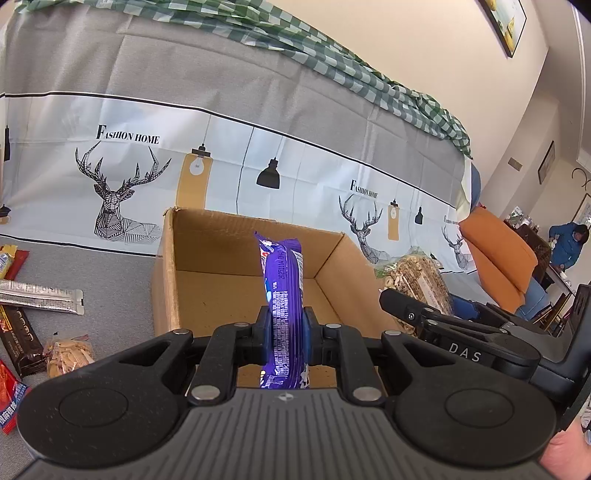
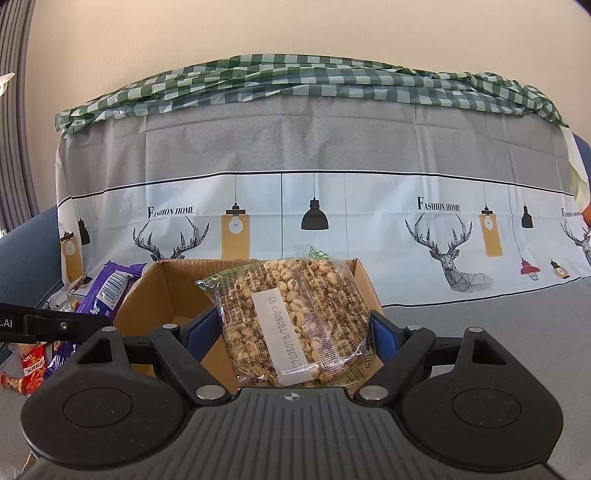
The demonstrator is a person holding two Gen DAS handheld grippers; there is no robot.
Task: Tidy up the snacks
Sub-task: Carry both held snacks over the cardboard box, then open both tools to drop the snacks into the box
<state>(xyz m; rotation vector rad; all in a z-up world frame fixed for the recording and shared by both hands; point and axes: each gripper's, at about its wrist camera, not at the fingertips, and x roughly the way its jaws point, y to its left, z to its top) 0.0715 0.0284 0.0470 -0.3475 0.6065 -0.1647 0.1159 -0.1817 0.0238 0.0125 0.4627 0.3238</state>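
This looks like a lived-in home, a sitting or dining room: a grey cloth [image 2: 295,147] printed with deer heads, hanging lamps and the words "FASHION HOME" drapes over a large piece of furniture, with a green checked cloth [image 2: 295,79] bunched along its top. Framed pictures [image 1: 504,22] hang on the cream wall, an orange cushion [image 1: 498,254] lies at the right, and a person in a blue jacket [image 1: 567,245] stands at a table in the background
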